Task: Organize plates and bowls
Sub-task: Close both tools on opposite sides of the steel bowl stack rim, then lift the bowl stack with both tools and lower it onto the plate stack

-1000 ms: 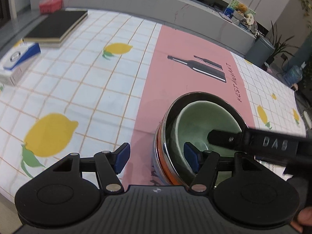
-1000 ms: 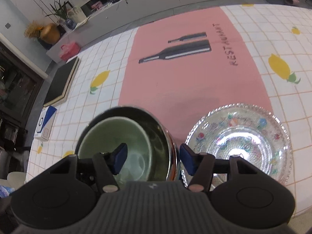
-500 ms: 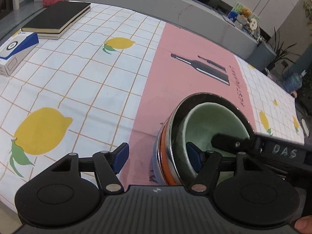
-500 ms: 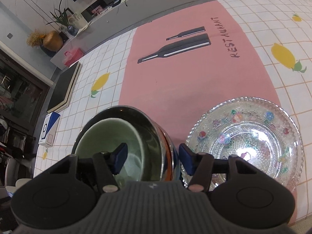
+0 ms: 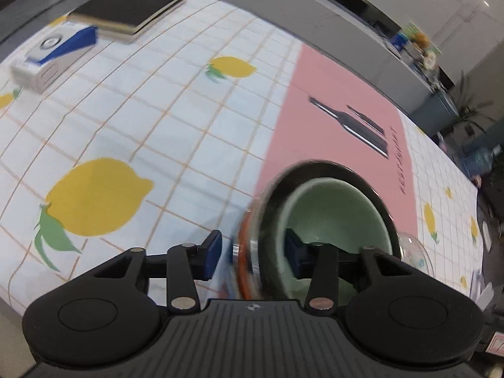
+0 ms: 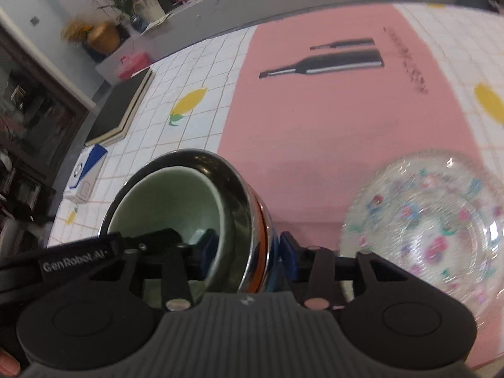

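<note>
On the pink strip of the tablecloth (image 5: 334, 116), near our edge of the table, stands the metal bowl (image 5: 318, 170) with an orange band round its outside, and the green bowl (image 5: 334, 214) sits nested inside it. Our left gripper (image 5: 252, 256) straddles the near left side of the stack: its left blue pad is outside the metal wall and its right pad is inside the green bowl, the jaws spread with a gap showing between the left pad and the metal, so nothing is clamped. Our right gripper (image 6: 249, 252) straddles the near right side the same way, left pad inside the green bowl, right pad outside by the orange band, jaws apart; we cannot tell whether the pads touch the walls. Just to the right of the stack lies the glass plate (image 6: 441, 220) with its flower pattern. Far left, a black notebook (image 5: 129, 6) and a blue and white box (image 5: 50, 53) rest on the lemon-print cloth.
</note>
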Action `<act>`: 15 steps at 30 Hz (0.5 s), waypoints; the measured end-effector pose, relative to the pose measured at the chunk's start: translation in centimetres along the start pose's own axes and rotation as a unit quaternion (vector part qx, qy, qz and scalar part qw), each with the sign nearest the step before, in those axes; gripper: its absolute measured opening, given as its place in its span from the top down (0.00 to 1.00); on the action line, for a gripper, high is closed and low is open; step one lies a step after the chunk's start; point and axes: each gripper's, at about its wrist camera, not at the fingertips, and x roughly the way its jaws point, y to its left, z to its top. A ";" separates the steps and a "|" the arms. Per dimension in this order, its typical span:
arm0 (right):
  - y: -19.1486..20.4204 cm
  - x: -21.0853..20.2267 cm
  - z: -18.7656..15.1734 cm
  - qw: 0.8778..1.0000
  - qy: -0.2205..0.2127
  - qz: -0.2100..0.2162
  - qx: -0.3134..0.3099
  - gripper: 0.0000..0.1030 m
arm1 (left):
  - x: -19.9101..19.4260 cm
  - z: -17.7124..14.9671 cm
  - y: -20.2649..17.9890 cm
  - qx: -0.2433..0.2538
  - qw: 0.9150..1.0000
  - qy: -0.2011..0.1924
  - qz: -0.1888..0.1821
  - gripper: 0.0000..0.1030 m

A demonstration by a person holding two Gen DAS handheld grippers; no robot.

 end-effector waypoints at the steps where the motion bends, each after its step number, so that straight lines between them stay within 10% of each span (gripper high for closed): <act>1: -0.5 0.2 0.1 1.000 0.005 0.004 0.012 0.41 | 0.3 0.2 0.5 -0.012 1.000 0.009 -0.006 0.35; 15: -2.5 0.9 -0.1 0.994 0.013 0.070 0.088 0.53 | 1.6 0.0 1.2 -0.047 0.995 0.054 -0.065 0.38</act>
